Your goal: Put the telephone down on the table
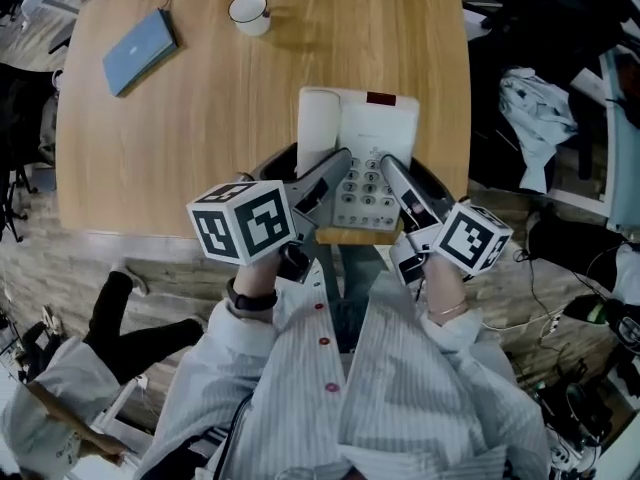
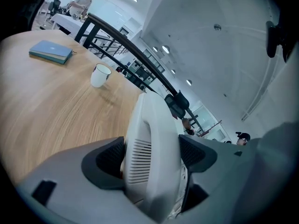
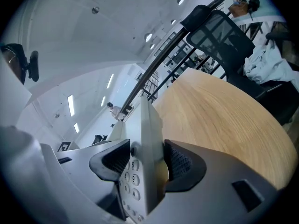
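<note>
While clamped, telephone point(image 1: 375, 128) between both tongs point(image 1: 332, 175) point(image 1: 398, 180)

A blue notebook point(image 1: 140, 50) point(image 2: 50, 52) lies flat, and a white mug point(image 1: 249, 13) point(image 2: 100, 75) stands upright well apart from it, to its right in the head view. A black mesh office chair point(image 3: 224, 36) stands at the right side, and a pale crumpled garment point(image 1: 530, 118) point(image 3: 268, 66) lies over a dark seat near it. On the plank floor point(image 1: 120, 243) at the right lie some cables point(image 1: 565, 433), and at the left a person's leg point(image 1: 110, 313) in dark trousers stretches out.
</note>
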{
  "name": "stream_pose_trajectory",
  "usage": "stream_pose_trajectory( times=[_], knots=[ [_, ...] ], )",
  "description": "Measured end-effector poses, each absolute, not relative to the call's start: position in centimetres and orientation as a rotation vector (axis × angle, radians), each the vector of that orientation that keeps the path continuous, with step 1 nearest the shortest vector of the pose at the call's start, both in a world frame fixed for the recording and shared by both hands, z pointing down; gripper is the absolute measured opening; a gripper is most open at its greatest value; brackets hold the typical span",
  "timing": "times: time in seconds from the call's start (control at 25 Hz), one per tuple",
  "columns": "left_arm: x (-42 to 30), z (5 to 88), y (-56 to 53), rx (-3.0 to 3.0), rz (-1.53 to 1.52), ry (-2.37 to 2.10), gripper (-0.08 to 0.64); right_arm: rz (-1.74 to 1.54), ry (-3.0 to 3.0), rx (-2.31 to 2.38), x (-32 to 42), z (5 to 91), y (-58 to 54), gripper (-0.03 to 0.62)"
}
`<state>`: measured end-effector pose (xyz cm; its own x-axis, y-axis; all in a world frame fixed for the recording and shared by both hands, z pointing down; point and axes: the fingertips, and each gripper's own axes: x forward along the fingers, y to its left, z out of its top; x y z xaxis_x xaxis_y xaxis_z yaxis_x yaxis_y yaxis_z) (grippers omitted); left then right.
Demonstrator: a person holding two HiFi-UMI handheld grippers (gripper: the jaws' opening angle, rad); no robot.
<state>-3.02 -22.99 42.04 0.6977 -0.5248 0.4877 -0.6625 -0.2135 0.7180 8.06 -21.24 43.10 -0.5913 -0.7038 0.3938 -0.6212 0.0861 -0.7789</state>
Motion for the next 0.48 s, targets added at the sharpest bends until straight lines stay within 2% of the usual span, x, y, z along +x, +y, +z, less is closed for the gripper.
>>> stream_pose_trajectory(
  times=[0.48],
  knots=[
    [-3.3, 46.9, -22.1, 1.786, 0.207, -0.947, 0.374, -1.69, 2.208, -1.32, 7.4, 48.0, -20.6, 0.241]
  ],
)
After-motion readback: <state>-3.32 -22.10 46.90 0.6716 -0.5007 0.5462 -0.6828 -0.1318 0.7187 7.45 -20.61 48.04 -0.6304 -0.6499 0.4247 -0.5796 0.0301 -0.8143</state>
